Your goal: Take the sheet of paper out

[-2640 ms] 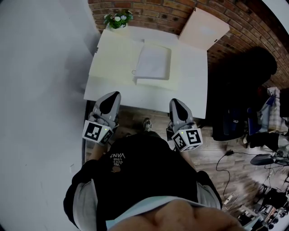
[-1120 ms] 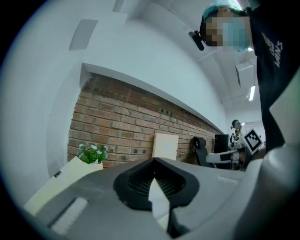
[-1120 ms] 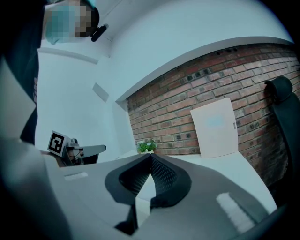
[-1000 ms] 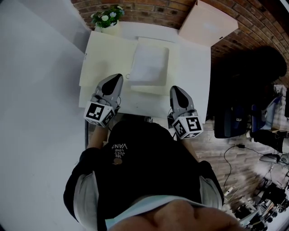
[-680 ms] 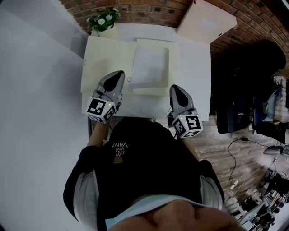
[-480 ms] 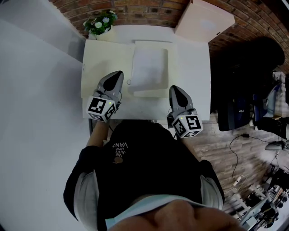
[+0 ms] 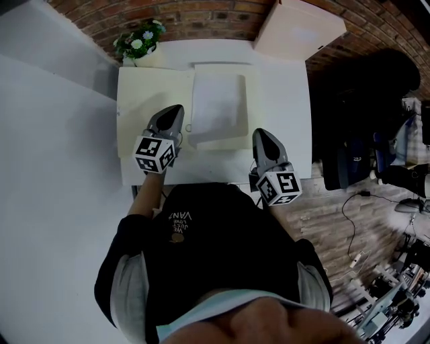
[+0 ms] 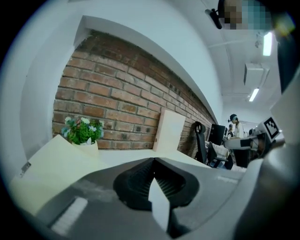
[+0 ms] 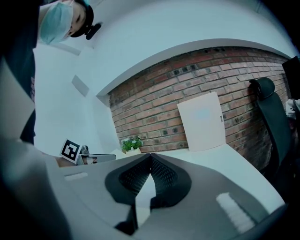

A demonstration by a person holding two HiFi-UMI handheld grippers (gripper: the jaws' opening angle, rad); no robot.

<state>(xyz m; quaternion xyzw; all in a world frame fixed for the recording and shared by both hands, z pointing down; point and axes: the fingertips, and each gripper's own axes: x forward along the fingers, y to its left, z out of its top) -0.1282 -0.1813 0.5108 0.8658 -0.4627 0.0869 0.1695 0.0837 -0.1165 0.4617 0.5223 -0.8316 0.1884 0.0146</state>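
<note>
Counter [image 7: 285, 101] by brick wall [image 7: 201, 17]: paper sheet [image 7: 218, 107], long axis toward wall; left gripper [image 7: 176, 109], closed and empty, just beside sheet's left edge; right gripper [image 7: 259, 133], also closed and empty, farther off.

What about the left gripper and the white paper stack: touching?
Apart. The head view shows a strip of cream sheet between the left gripper and the white paper stack.

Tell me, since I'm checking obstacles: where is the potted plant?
Head view: the potted plant stands at the table's far left corner, against the brick wall.
</note>
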